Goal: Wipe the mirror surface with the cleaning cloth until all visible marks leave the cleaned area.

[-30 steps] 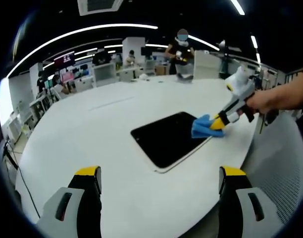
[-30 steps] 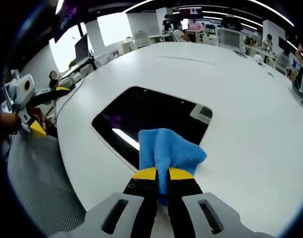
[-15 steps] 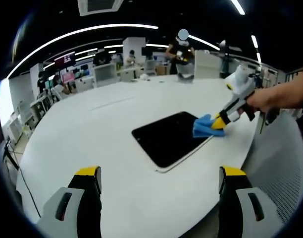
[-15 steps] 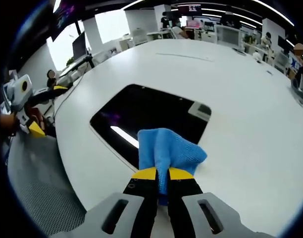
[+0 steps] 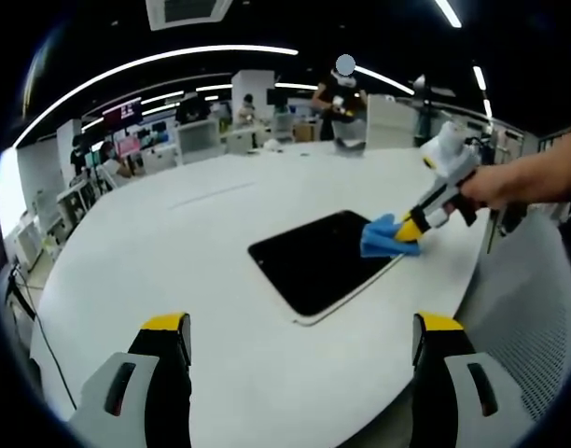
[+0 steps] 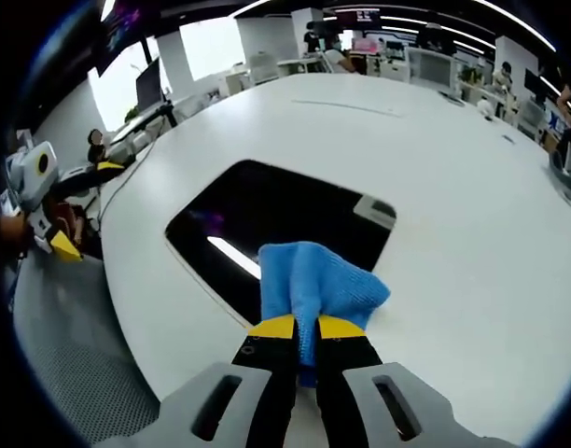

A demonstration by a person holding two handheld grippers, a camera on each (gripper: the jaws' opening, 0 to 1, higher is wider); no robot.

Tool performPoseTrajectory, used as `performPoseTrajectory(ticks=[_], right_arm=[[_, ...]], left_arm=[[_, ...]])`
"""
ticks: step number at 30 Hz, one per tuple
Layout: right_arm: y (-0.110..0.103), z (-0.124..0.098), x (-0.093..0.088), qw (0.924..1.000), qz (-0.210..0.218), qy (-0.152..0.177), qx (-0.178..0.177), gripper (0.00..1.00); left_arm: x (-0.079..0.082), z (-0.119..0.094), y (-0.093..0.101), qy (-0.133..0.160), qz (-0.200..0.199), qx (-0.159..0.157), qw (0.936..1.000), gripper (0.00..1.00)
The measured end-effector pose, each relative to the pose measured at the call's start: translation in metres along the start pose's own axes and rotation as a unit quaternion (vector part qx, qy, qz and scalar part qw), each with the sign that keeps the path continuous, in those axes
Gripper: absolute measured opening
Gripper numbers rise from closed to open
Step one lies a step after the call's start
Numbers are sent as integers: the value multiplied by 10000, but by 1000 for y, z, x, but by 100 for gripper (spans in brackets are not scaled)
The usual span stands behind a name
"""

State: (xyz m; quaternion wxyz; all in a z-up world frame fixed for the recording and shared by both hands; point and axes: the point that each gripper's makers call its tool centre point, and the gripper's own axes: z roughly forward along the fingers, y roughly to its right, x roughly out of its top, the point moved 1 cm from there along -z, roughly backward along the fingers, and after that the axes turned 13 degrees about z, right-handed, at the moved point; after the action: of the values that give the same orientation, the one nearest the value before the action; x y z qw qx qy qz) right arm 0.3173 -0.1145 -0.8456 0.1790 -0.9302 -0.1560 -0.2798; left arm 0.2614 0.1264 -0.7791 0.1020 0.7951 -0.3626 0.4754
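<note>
Two handheld grippers are working over a large white table [image 5: 174, 252] in an open office. In the right gripper view, the right gripper [image 6: 306, 329] is reaching forward with its yellow-tipped jaws pressed tightly together, pinching a bunched blue cleaning cloth [image 6: 318, 285] between them. The cloth is resting on the near edge of the mirror [image 6: 267, 219], a dark rounded rectangle lying flat on the table and reflecting a bright strip of ceiling light. In the left gripper view, that same gripper is coming in from the right, held by a person's hand [image 5: 495, 189], with the cloth [image 5: 386, 236] touching the mirror's [image 5: 313, 259] right-hand corner, close to the table's edge. The left gripper [image 5: 299, 336] is hovering well back from the mirror with its two jaws spread wide apart and nothing between them; bare table is showing in the gap. In the right gripper view, the left gripper [image 6: 62, 245] is appearing at the far left beyond the table's edge, over a grey mesh surface [image 6: 71, 355]. Desks, monitors and several people are standing in the background, and curved light strips are glowing on the dark ceiling.
</note>
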Motion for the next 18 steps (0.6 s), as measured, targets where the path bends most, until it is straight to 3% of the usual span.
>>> performPoseTrajectory(ticks=[18], right_arm=[[11,12,20,10000,-53,50,-66,2]], left_arm=[[0,0,-1,-1,59,39,10000,99]])
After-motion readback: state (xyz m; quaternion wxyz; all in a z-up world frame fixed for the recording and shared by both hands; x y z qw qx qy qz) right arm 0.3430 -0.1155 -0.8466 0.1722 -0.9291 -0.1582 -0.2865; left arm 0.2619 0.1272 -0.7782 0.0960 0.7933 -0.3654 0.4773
